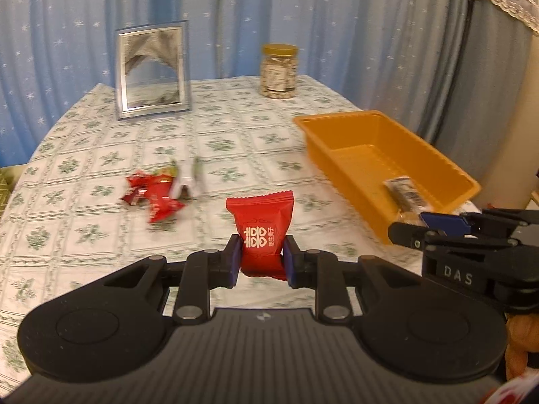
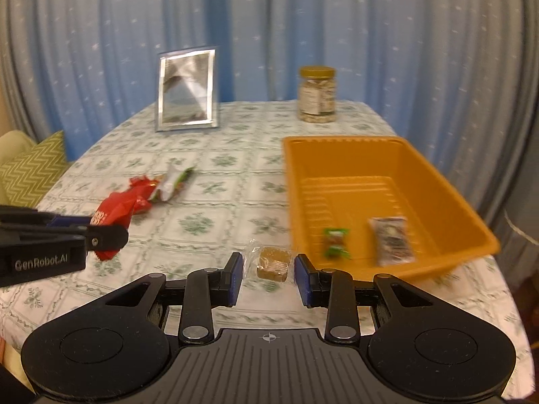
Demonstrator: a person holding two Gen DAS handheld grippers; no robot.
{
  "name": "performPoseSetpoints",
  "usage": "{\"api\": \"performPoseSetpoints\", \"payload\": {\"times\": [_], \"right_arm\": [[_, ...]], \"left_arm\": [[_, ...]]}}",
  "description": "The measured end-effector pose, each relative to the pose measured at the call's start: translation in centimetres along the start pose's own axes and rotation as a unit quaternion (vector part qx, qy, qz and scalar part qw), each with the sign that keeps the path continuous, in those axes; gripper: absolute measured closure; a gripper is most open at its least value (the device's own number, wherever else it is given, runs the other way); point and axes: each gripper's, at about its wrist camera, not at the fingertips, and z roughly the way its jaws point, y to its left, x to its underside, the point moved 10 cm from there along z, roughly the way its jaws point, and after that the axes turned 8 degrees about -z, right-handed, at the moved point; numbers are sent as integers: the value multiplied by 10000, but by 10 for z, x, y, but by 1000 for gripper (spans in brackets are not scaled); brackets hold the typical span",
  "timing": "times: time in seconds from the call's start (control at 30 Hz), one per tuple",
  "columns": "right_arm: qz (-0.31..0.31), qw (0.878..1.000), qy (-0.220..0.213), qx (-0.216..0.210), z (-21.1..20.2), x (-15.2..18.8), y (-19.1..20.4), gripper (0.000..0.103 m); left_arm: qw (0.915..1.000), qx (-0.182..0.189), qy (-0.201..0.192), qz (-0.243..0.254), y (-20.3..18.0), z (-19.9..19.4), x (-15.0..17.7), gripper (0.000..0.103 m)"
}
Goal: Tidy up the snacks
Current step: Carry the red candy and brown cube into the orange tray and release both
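Observation:
My left gripper (image 1: 261, 257) is shut on a red candy packet (image 1: 259, 225) with white characters, held above the table. It also shows at the left of the right wrist view (image 2: 111, 215). My right gripper (image 2: 267, 271) is open around a clear-wrapped brown candy (image 2: 273, 262) on the cloth, just left of the orange tray (image 2: 434, 181). The tray holds a green-wrapped candy (image 2: 335, 242) and a clear dark packet (image 2: 392, 240). Loose red and green-white snacks (image 2: 158, 188) lie mid-table, also seen in the left wrist view (image 1: 158, 193).
A silver picture frame (image 1: 153, 70) and a gold-lidded jar (image 1: 279, 71) stand at the table's far edge before a blue curtain. The orange tray (image 1: 380, 141) sits at the right edge of the table. A green zigzag cushion (image 2: 30, 168) lies off the left.

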Motion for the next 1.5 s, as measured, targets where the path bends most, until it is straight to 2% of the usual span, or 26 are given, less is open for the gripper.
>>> {"api": "performPoseSetpoints", "payload": {"times": [0.3, 0.63, 1.0, 1.5], "right_arm": [[351, 9986, -136, 382, -29, -7, -52, 69], [696, 9951, -198, 669, -42, -9, -96, 69], [917, 9928, -197, 745, -37, -11, -124, 69], [1123, 9906, -128, 770, -5, -29, -153, 69]], "left_arm": [[9990, 317, -17, 310, -57, -1, -5, 80], [9968, 542, -57, 582, -99, 5, -20, 80], [9945, 695, -65, 779, -127, 28, -34, 80], [9928, 859, 55, 837, -147, 79, -48, 80]]}}
